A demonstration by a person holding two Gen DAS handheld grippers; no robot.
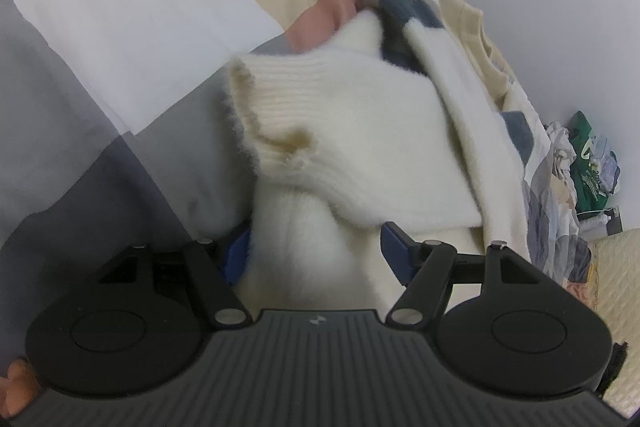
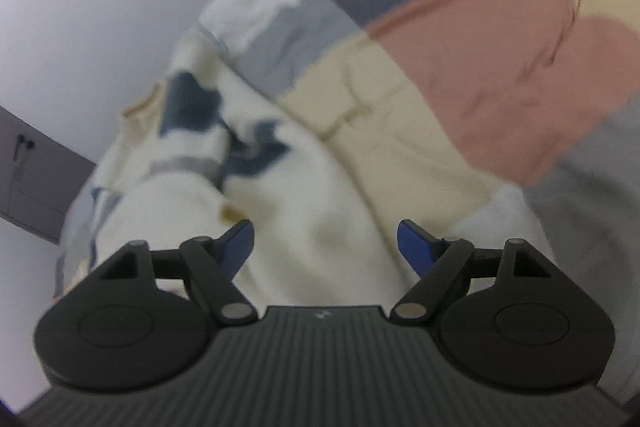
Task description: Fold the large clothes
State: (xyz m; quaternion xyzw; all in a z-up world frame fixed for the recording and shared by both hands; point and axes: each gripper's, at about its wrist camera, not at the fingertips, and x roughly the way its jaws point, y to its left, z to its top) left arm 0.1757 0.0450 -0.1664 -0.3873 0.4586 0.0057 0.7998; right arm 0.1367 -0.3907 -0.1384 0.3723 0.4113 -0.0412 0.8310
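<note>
the bed fills both views, its cover in big blocks of white, grey, tan and pink, and on it lies the sweater, cream and fuzzy with navy and grey bands, running from the middle of my left view up toward one o'clock, where a beige garment lies just beside it against the wall. i judge i'm in the early part of the fold: the sweater is still bunched, with one ribbed cuff flopped open at the centre, so the step in hand looks like gathering a sleeve to lay it across the body. the next move calls for a clean pinch on one layer of knit, then a level carry, since this soft stuff will sag and drag the rest along. my left tongs stand fairly wide, a thick roll of cream knit between the blue pads; the fabric touches the left pad at nine o'clock, but the right pad at three o'clock looks clear of it, so i'd call them open around the sweater, not clamped. in the blurred right view, my right tongs also gape wide, holding nothing, hovering over cream cloth with the navy patches at eleven o'clock. whether their tips brush the fabric i can't tell. a small clothes pile sits far off at three o'clock.
</note>
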